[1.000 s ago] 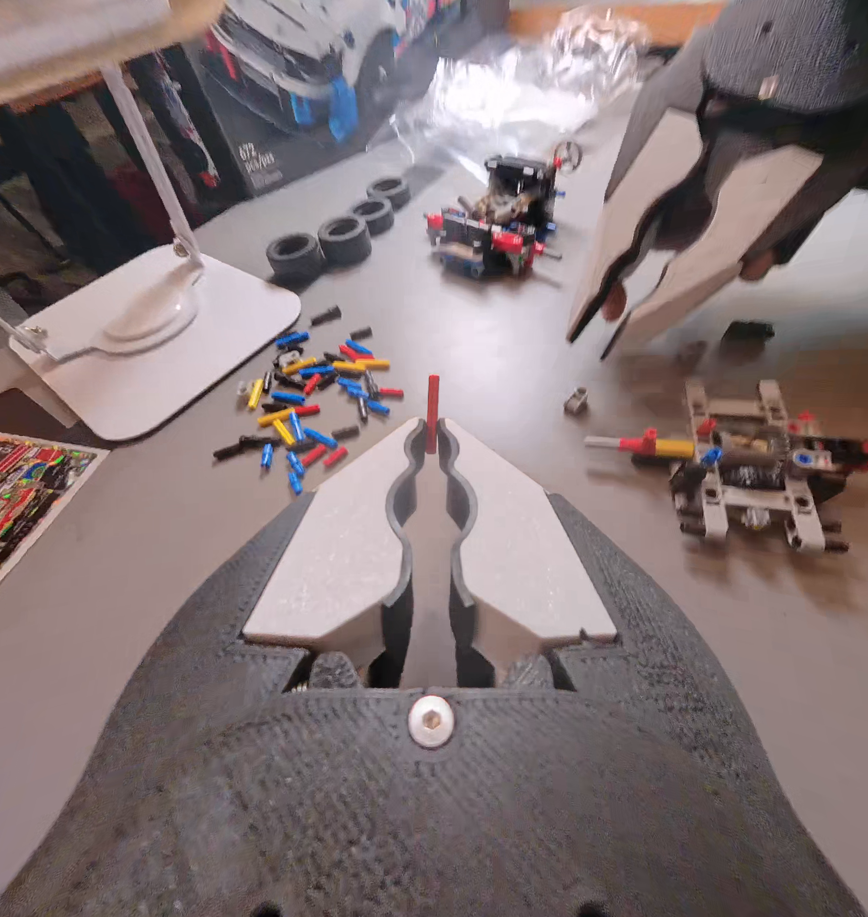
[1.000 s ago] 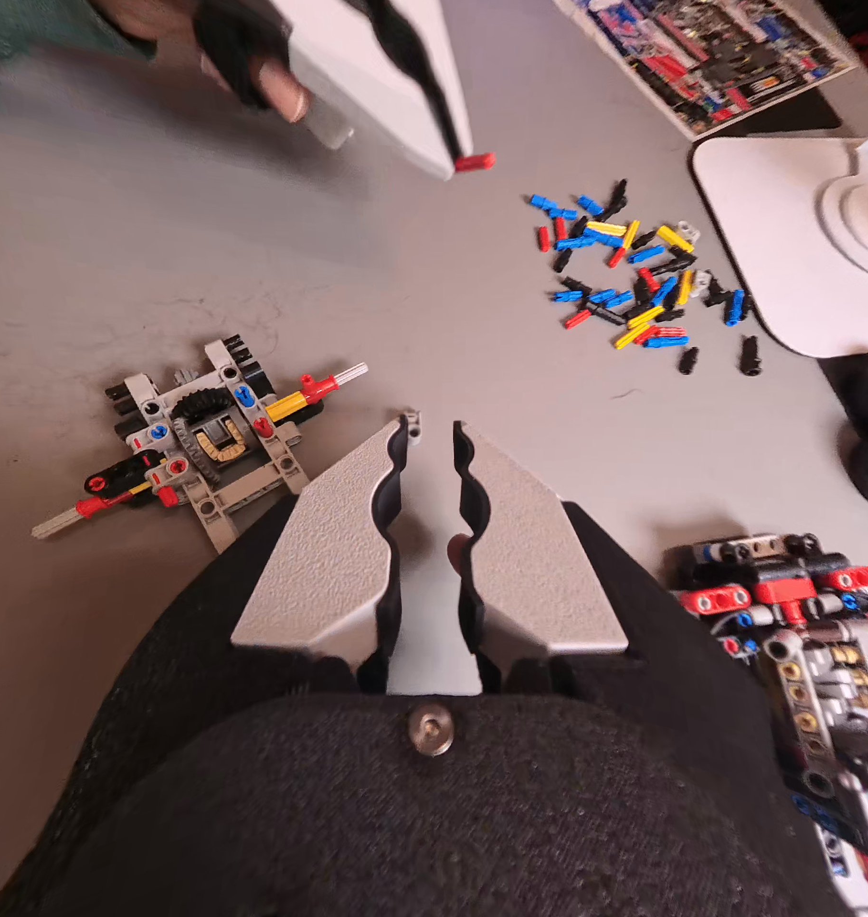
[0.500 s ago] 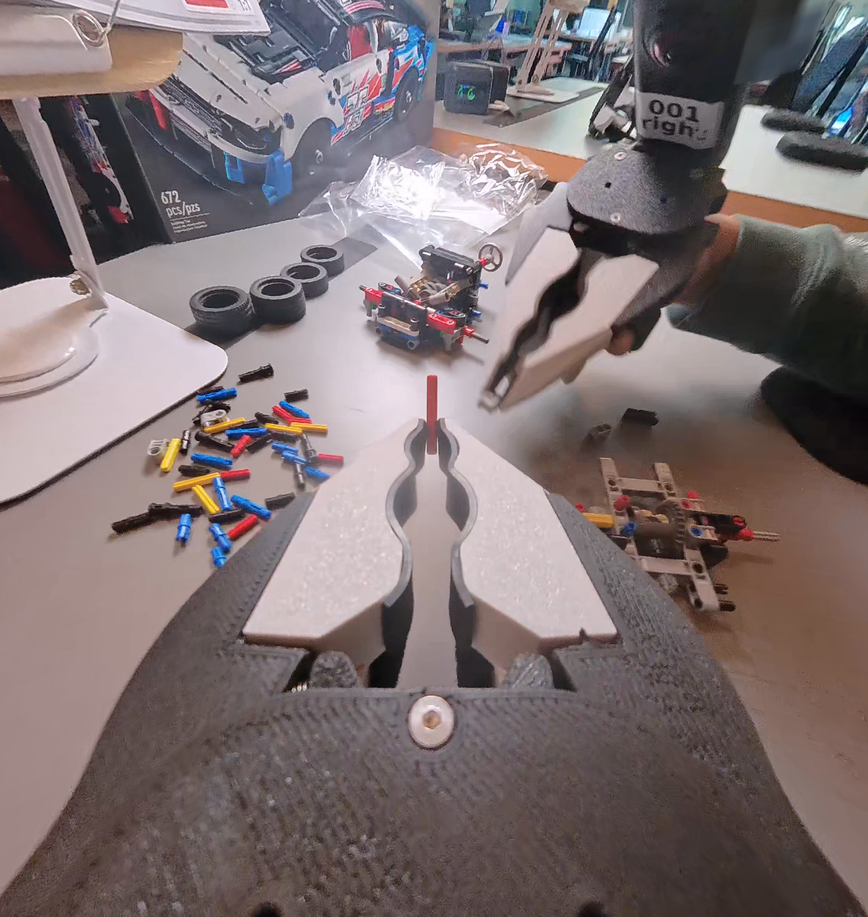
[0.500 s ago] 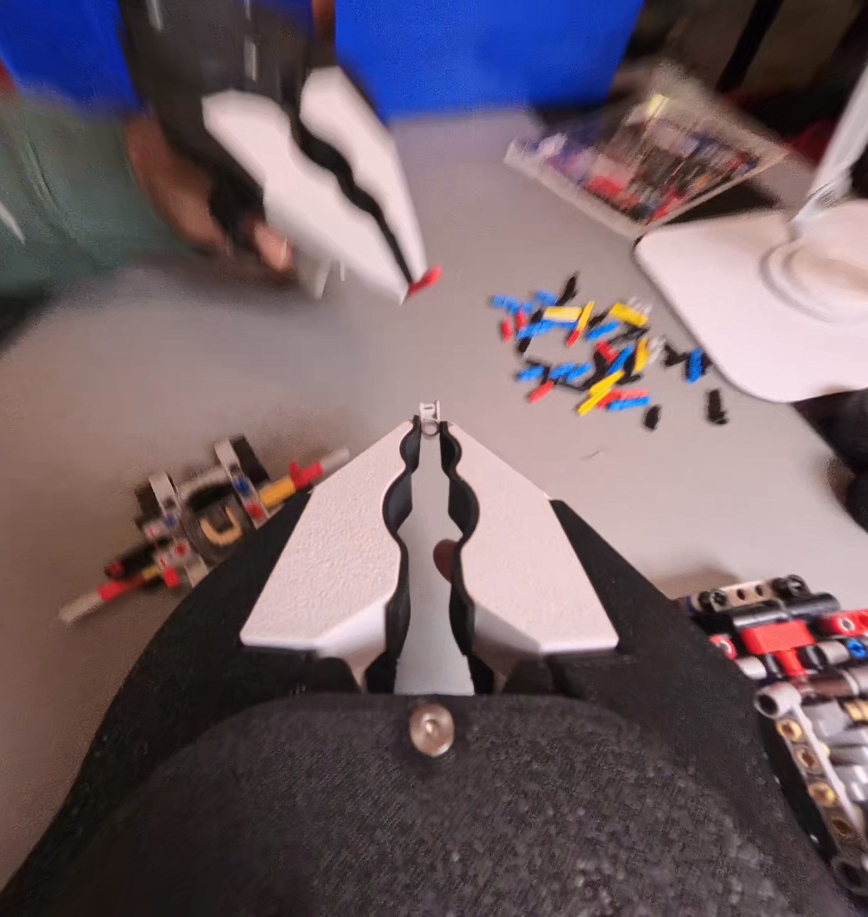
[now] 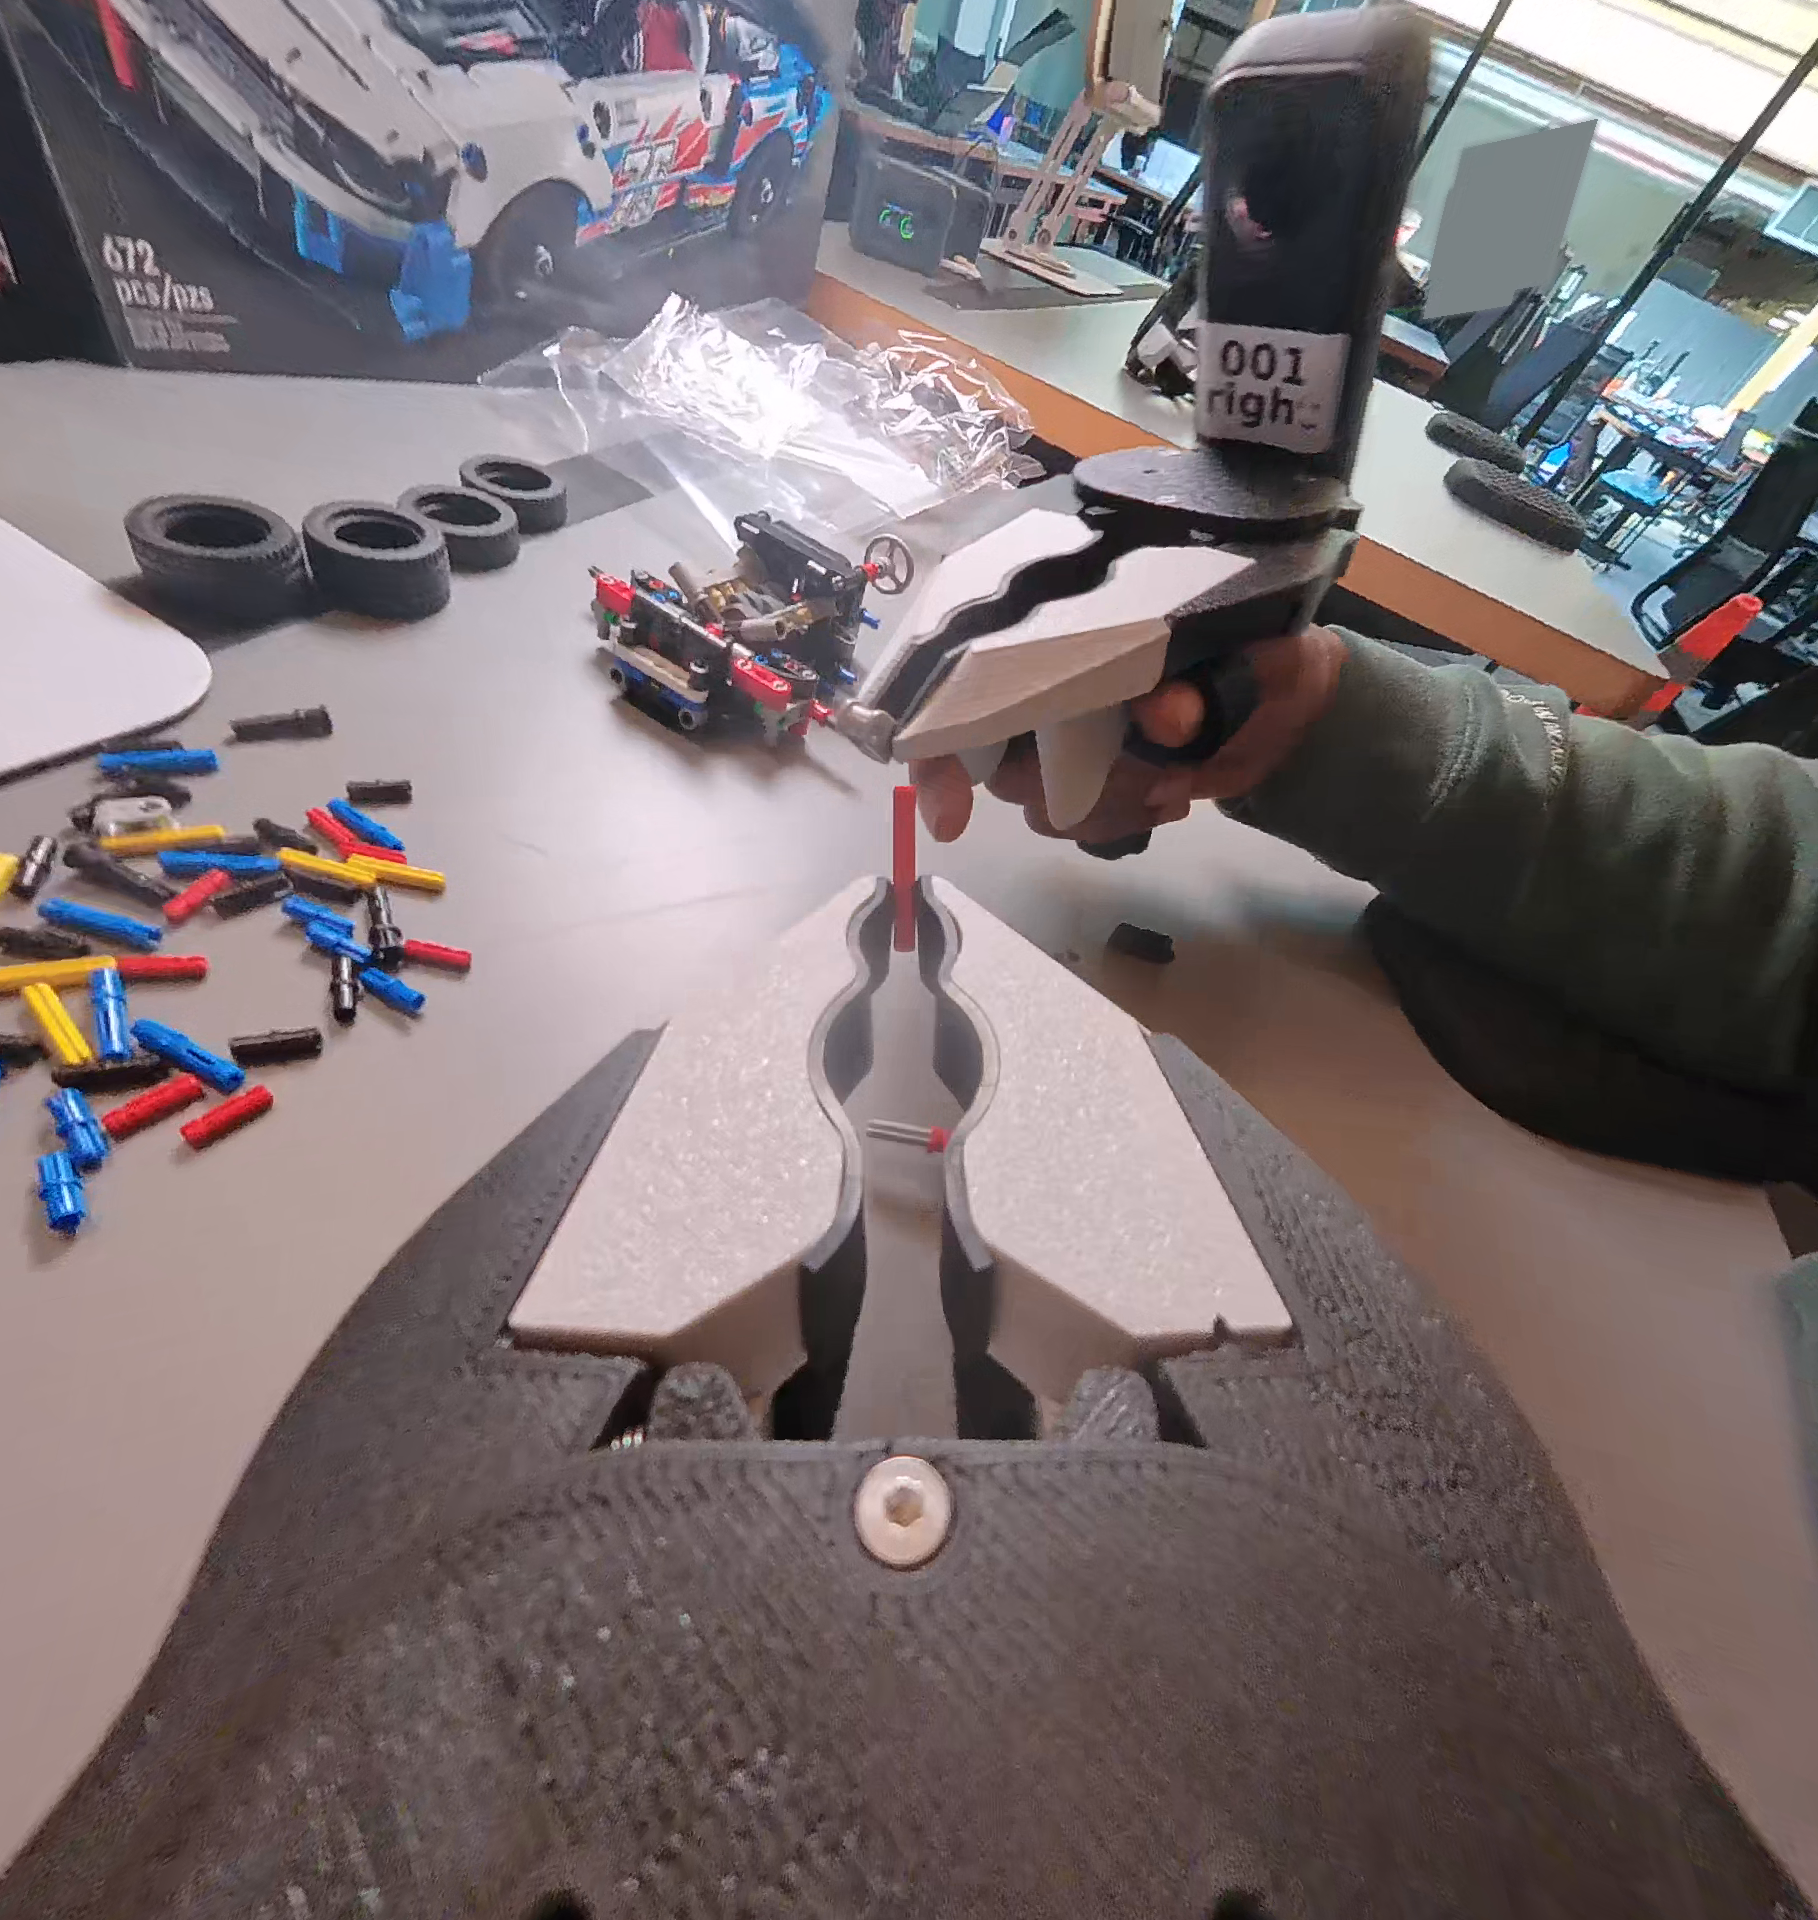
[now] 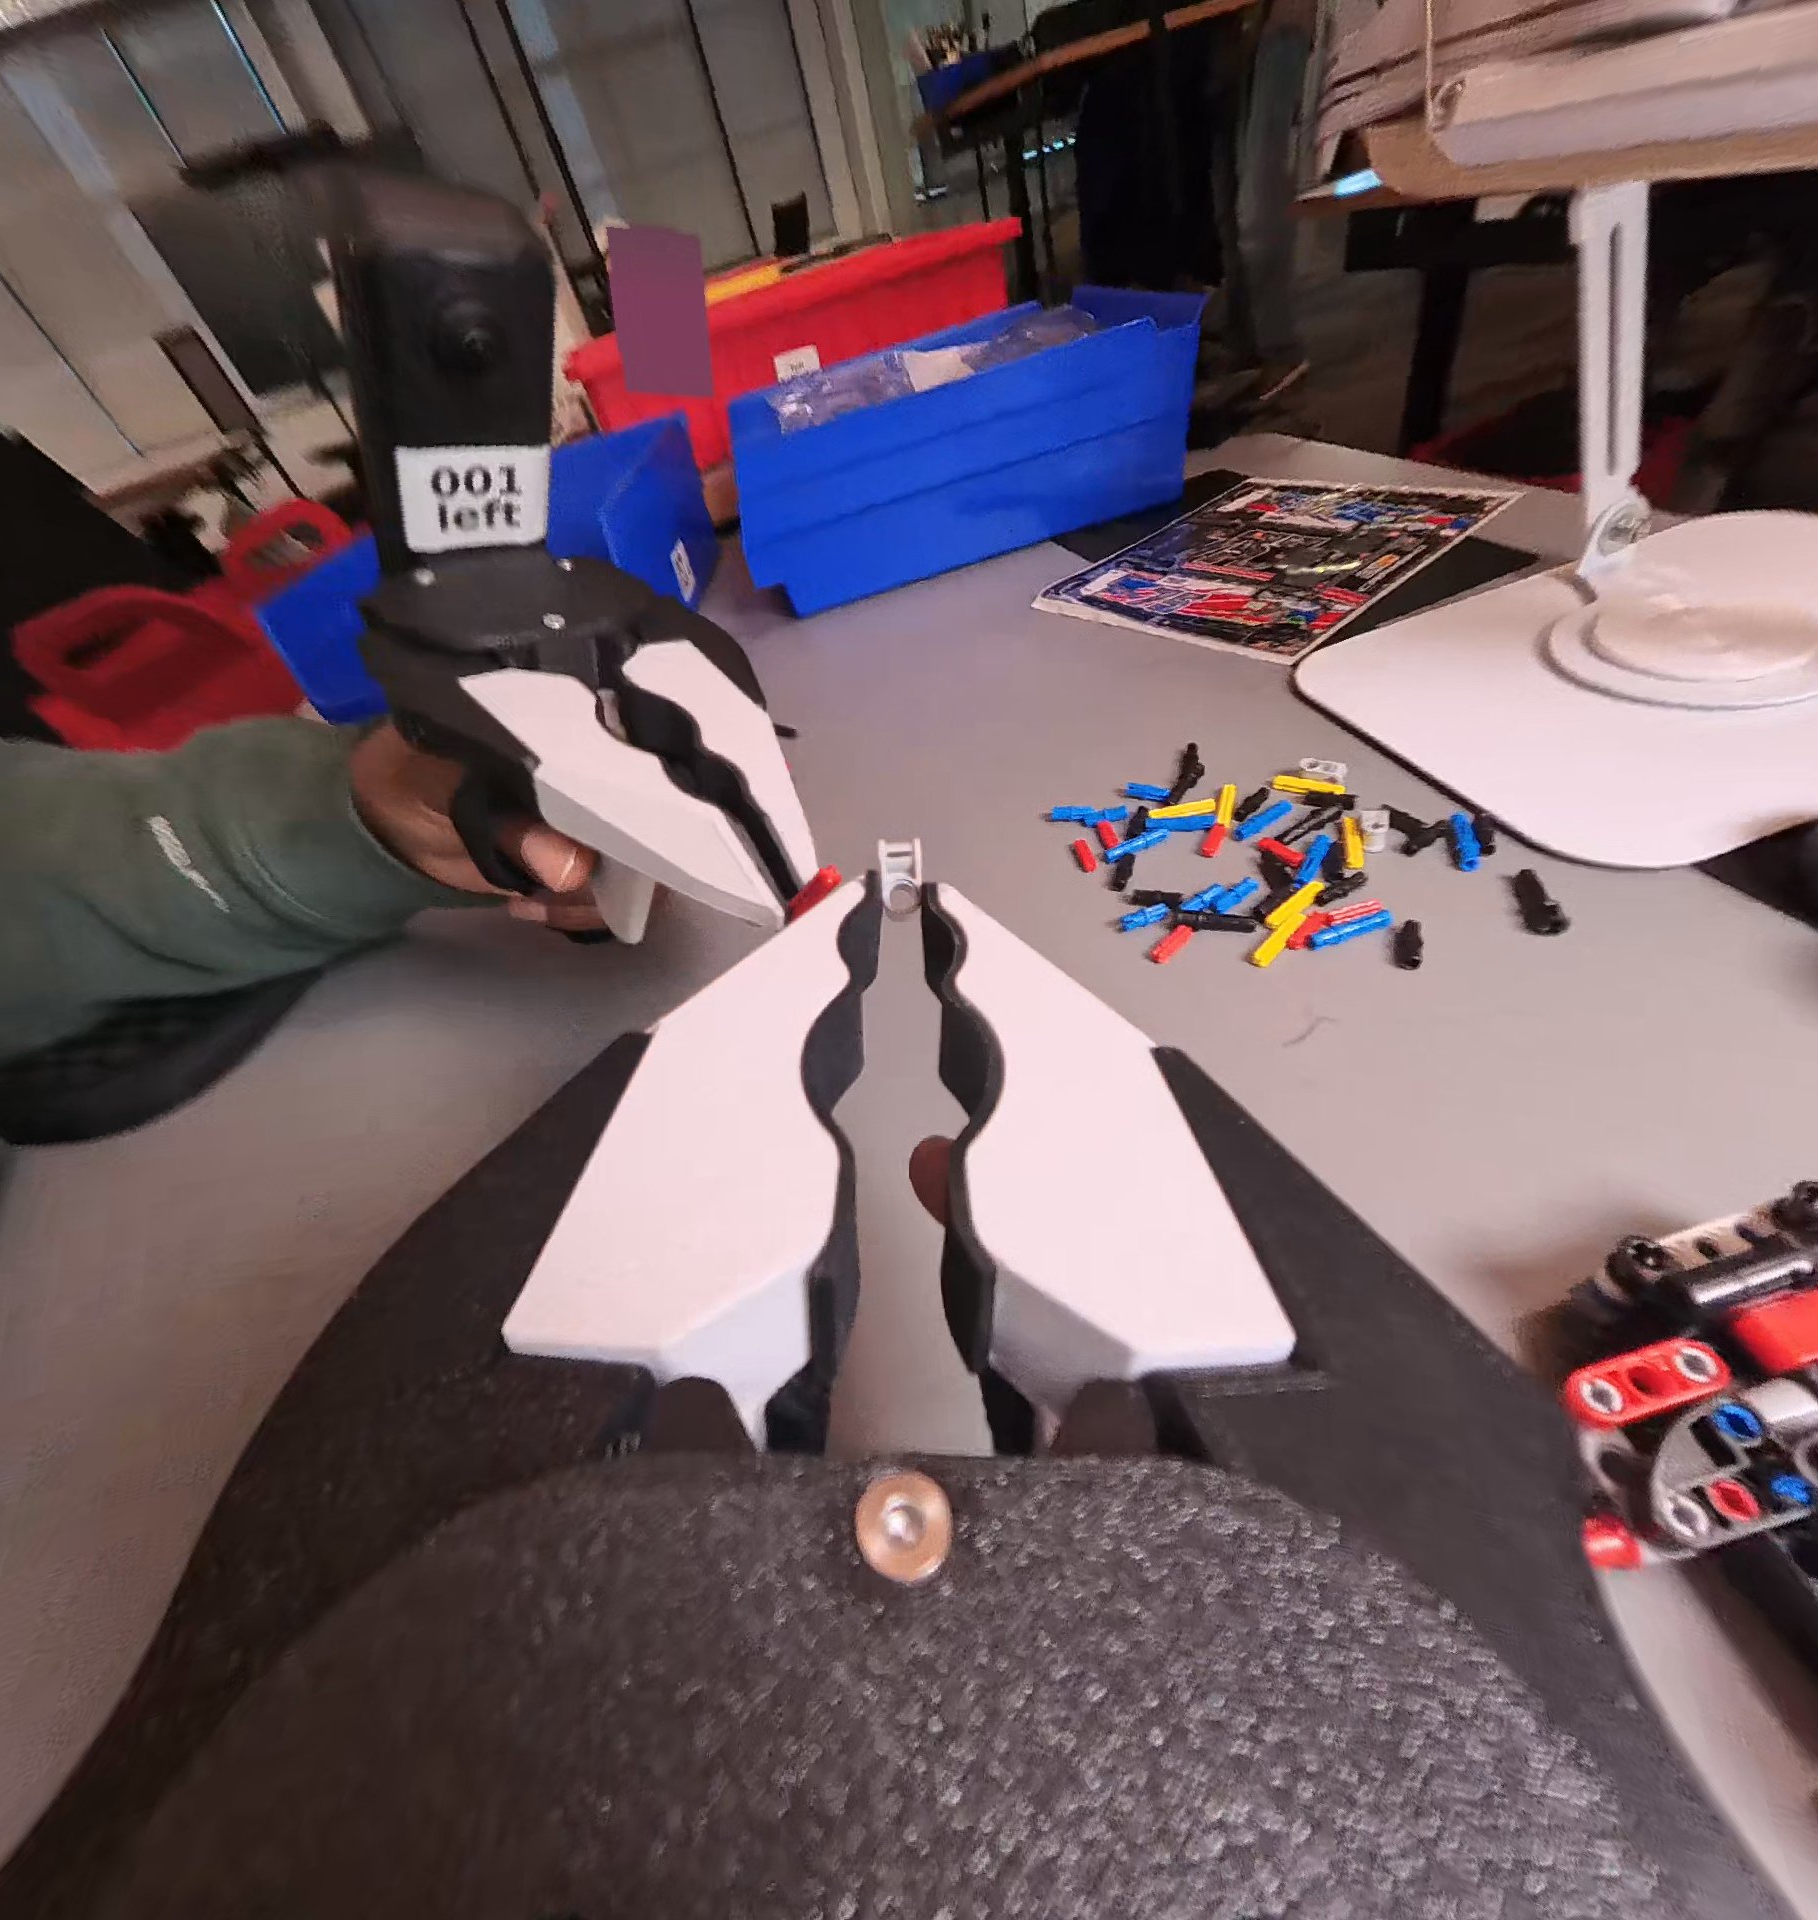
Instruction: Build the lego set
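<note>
The left gripper [image 5: 903, 885] has its fingers closed on a red rod [image 5: 903, 860] that stands upright at frame centre. The right gripper [image 6: 899, 896] pinches a small grey connector [image 6: 899, 873] between its tips, just beside the rod's end. On the grey desk [image 5: 531, 727], loose coloured pins [image 5: 188, 935] lie scattered at left, and a partly built car frame [image 5: 723, 634] sits above centre near four tyres [image 5: 344, 530].
</note>
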A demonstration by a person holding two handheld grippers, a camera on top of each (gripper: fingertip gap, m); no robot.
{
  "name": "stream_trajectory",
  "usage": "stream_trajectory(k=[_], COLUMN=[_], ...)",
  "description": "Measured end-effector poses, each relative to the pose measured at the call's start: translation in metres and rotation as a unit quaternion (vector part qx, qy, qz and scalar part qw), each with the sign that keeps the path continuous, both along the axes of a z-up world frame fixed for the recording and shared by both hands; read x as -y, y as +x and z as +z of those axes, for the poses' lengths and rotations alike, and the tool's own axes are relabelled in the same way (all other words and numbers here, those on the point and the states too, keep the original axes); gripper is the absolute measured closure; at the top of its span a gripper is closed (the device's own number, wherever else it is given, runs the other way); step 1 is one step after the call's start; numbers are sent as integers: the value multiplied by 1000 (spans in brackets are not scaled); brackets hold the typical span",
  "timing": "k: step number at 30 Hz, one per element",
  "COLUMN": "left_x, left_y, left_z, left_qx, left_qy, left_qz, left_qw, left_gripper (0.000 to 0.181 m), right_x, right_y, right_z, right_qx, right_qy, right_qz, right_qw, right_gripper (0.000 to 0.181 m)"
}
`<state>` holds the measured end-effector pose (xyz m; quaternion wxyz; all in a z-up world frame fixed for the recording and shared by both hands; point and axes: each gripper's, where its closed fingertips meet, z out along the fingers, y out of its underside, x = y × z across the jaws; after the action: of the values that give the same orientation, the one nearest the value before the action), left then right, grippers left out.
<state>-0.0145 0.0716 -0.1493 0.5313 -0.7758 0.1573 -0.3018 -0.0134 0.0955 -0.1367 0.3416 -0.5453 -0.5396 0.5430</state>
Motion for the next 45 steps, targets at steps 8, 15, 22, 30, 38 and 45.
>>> stream_trajectory(k=[8, 15, 22, 30, 38, 45], left_x=[1, 2, 3, 2, -3, -8], left_y=[-4, -5, -5, -7, -16, -18], left_z=[-13, -8, -6, -5, 3, 2], left_qx=[88, 178, 266, 293, 322, 210], left_qy=[-92, -123, -165, -171, -157, -111], left_qz=[-11, -21, -30, -27, 0, 47], left_qw=[992, 976, 949, 940, 934, 970], left_gripper=[180, 180, 181, 181, 181, 181], right_x=[4, 7, 9, 7, 3, -1], right_y=[-9, -12, -11, -11, -13, -17], right_z=[-14, -16, -13, -13, -10, -12], right_qx=[31, 33, 19, 23, 28, 41], right_qy=[190, 253, 262, 306, 253, 117], right_qz=[-43, -50, -47, -51, -71, -86], right_qw=[980, 966, 964, 950, 965, 989], right_gripper=[175, 175, 175, 175, 175, 175])
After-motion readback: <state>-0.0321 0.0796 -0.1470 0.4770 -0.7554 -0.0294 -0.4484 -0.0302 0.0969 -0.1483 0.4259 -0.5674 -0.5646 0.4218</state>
